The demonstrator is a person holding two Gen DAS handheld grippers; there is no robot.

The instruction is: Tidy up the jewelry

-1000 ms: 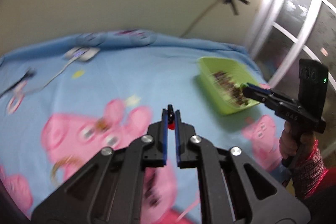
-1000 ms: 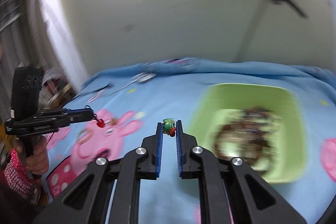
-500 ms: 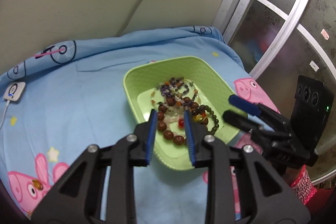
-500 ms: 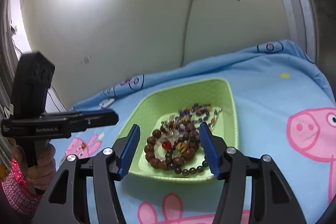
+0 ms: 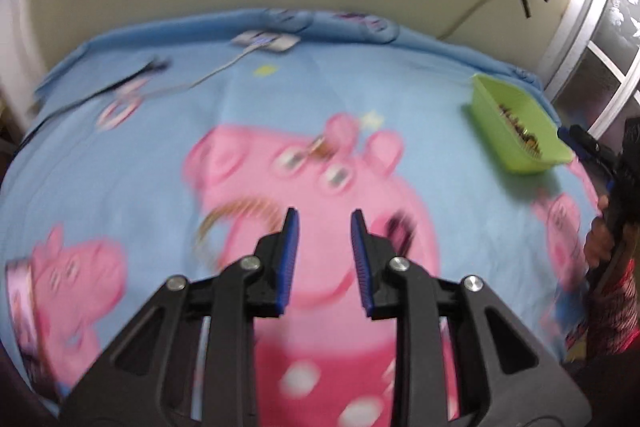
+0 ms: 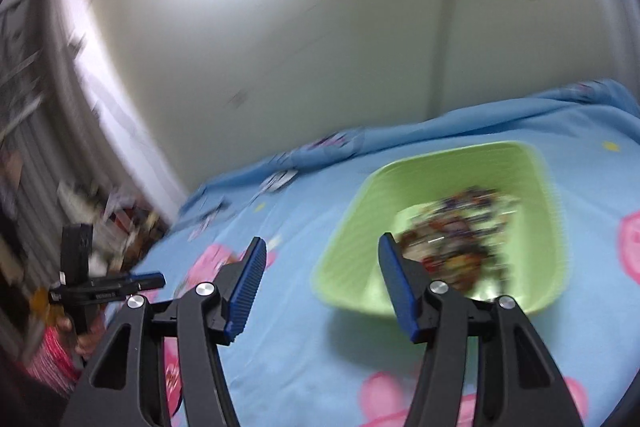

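**Jewelry sort: two tools, one tray, bed surface**

Left wrist view. Surroundings: blue cartoon-pig bedsheet [image 5: 280,107]; white charger with cable [image 5: 266,42] at the far edge; a gold bangle [image 5: 236,215] and a small brownish piece [image 5: 320,147] lie loose on the sheet (both blurred). Green tray [image 5: 516,123] far right, holding beaded jewelry [image 5: 520,135]. Left tool [image 5: 323,227]: fingers parted moderately, empty, above the pink pig print.

Right wrist view. Green tray [image 6: 352,227] directly ahead, its bead heap [image 6: 460,239] multicoloured and motion-smeared. Right tool [image 6: 320,255]: fingers spread wide, empty, right finger overlapping the tray. Left tool [image 6: 152,279] visible far left, hand-held.
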